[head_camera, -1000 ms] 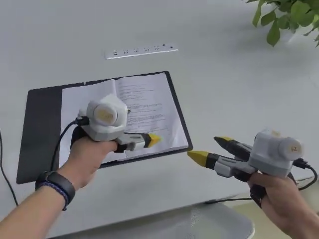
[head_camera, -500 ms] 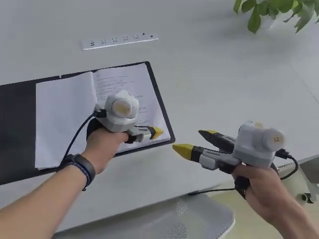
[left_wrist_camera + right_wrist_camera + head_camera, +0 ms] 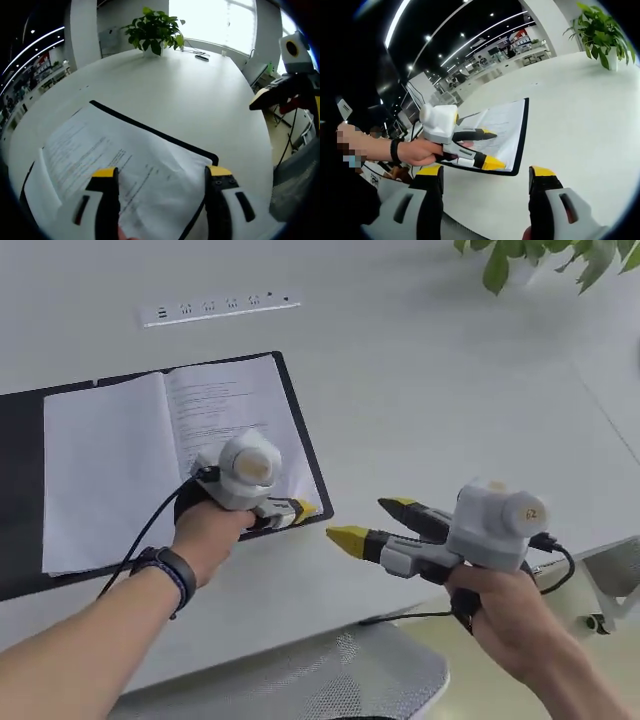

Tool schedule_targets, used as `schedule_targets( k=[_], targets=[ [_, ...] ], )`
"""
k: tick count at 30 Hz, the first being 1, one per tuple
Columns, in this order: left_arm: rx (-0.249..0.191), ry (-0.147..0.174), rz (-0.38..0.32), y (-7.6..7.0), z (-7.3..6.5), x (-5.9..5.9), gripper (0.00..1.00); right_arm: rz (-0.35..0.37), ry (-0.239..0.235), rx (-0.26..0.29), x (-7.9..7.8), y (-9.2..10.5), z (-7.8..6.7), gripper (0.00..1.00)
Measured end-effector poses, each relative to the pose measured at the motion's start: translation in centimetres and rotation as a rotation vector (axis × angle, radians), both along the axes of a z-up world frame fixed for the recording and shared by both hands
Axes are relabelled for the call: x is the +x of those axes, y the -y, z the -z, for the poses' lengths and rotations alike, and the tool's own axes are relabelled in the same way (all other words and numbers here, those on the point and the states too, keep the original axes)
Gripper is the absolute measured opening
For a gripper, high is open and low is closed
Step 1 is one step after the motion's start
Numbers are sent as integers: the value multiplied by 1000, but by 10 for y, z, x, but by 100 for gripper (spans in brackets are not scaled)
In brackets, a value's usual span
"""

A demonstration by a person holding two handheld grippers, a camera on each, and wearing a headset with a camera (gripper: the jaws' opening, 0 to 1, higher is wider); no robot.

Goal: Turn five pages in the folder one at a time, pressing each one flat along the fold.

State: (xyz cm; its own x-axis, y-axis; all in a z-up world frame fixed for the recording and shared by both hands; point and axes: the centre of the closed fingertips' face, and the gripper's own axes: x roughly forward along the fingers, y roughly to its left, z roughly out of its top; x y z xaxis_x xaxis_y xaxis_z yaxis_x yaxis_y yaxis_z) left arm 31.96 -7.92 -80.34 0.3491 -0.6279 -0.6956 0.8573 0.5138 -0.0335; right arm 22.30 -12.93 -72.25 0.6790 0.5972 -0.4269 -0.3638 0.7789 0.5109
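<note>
- I see the folder (image 3: 20,500) lying open on the white table (image 3: 450,400), its black cover flat, a blank sheet (image 3: 100,480) on its left half and a printed page (image 3: 225,405) on its right half.
- My left gripper (image 3: 300,509) is over the near right corner of the printed page; in the left gripper view (image 3: 162,175) its 2 yellow-tipped jaws stand wide apart with nothing between them, and the page spreads out beneath and ahead of them.
- I cannot tell whether the left jaws touch the paper or hang just above it.
- My right gripper (image 3: 372,520) is off the folder, held over the table's near edge just to the right of the left one and aimed toward it.
- In the right gripper view (image 3: 486,172) its 2 jaws are also spread and grip nothing; between them I look at the left gripper and the folder's black border (image 3: 522,135).
- A white power strip (image 3: 215,306) lies on the table beyond the folder.
- A green potted plant (image 3: 540,255) is at the table's far right.
- A grey mesh chair (image 3: 340,680) sits below the near edge.
</note>
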Motion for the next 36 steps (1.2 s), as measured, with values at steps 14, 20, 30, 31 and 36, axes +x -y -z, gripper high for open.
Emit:
schedule_targets(
  k=[14, 20, 30, 31, 36],
  targets=[
    [-8, 33, -8, -1, -1, 3, 58, -19, 1, 15, 7, -4, 0, 66],
    [-11, 51, -22, -1, -3, 5, 46, -15, -1, 20, 4, -1, 1, 66],
    [-59, 12, -40, -2, -4, 4, 42, -5, 1, 57, 22, -1, 3, 63],
    [-63, 9, -41, -2, -5, 4, 42, -11, 3, 59, 26, -2, 3, 62],
    [-69, 0, -31, -1, -5, 3, 43, -65, 8, 63, 46, -15, 7, 60]
  ],
)
